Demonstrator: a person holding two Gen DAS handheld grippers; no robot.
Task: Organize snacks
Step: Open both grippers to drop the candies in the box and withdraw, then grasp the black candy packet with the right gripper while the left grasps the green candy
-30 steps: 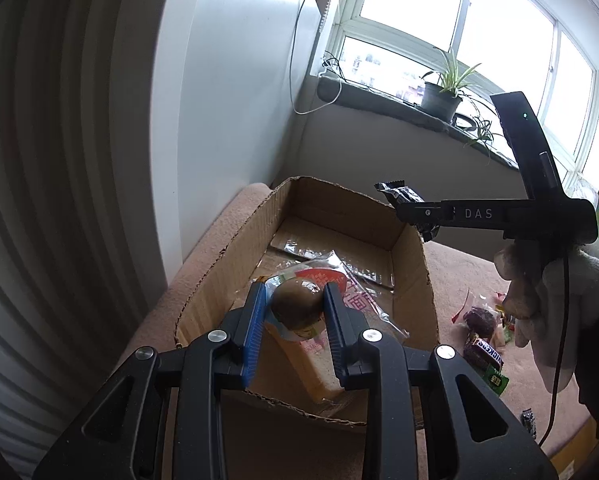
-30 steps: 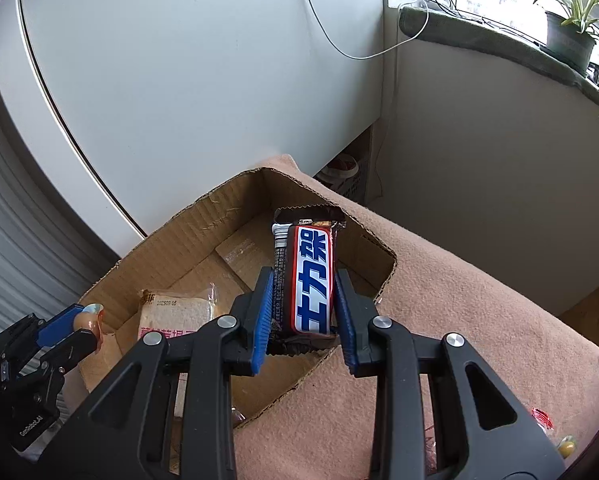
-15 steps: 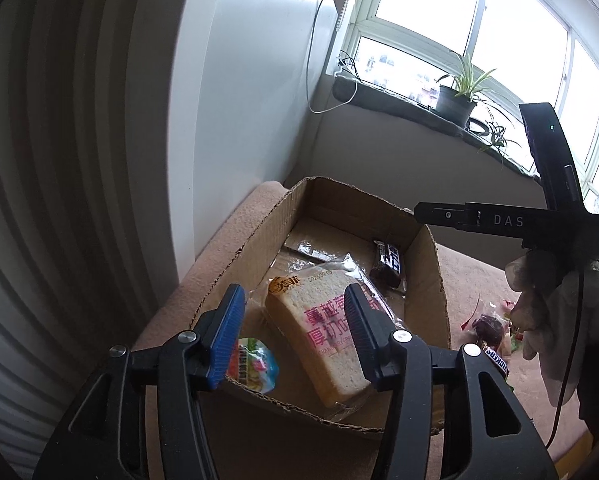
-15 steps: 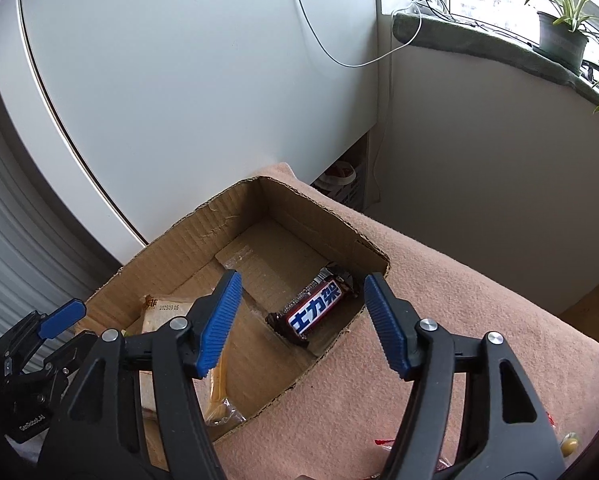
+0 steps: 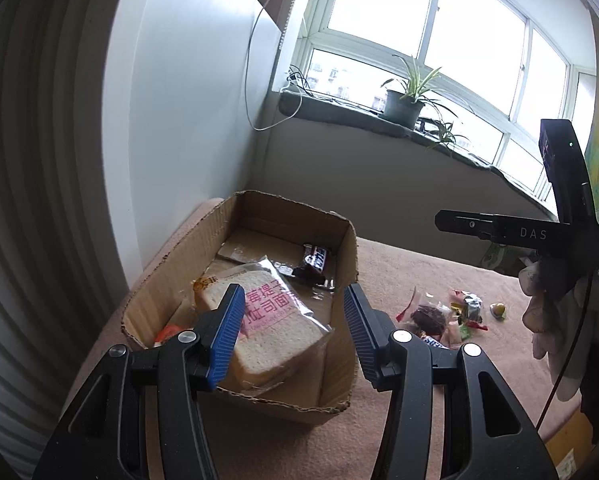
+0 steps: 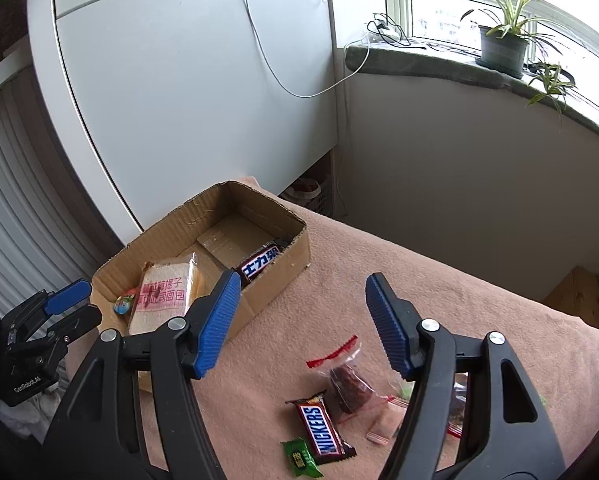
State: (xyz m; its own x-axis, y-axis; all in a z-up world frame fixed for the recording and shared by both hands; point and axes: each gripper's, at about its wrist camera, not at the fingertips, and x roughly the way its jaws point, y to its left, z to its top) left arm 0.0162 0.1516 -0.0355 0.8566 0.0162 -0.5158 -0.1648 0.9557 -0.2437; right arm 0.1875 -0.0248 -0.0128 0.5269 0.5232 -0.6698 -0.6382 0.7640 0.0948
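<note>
Now | left gripper jaws apart, empty | right gripper jaws apart, empty | bread in box

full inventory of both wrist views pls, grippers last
brown cardboard box: 1, open-topped, on the blanket
bagged white sliced bread: 1, pink print, in the box
Snickers bar with Chinese lettering: 1, in the box's far end
small round colourful sweet: 1, in the box beside the bread
pinkish-tan blanket: 1, covers the surface
brown Snickers bar: 1, on the blanket
green wrapped sweet: 1, beside it
clear bag with dark snack: 1, red seal
potted green plant: 1, windowsill
left hand-held gripper: 1, black, blue pads, open, empty
right hand-held gripper: 1, same, open, empty
</note>
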